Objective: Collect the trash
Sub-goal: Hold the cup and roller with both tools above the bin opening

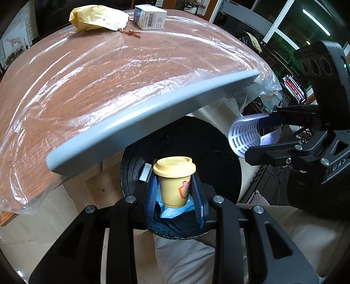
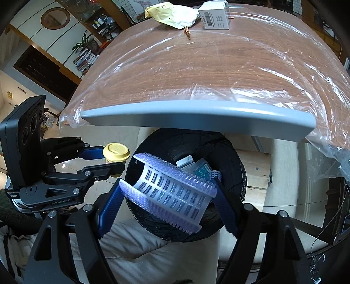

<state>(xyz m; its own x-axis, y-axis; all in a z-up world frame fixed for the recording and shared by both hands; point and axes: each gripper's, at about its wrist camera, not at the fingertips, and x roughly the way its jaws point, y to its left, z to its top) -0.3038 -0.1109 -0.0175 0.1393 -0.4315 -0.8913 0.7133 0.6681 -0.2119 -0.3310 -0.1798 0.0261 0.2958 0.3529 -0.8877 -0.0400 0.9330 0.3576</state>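
Observation:
My left gripper is shut on a small yellow lidded cup and holds it over the black-lined trash bin below the table edge. The cup also shows in the right wrist view, beside the bin. My right gripper is shut on a white slotted curved plastic piece above the bin; the piece also shows in the left wrist view. Small boxes and packets lie inside the bin.
A wooden table with a grey edge and clear plastic sheet overhangs the bin. At its far end lie a yellow padded envelope and a white box. Cream cushions lie below.

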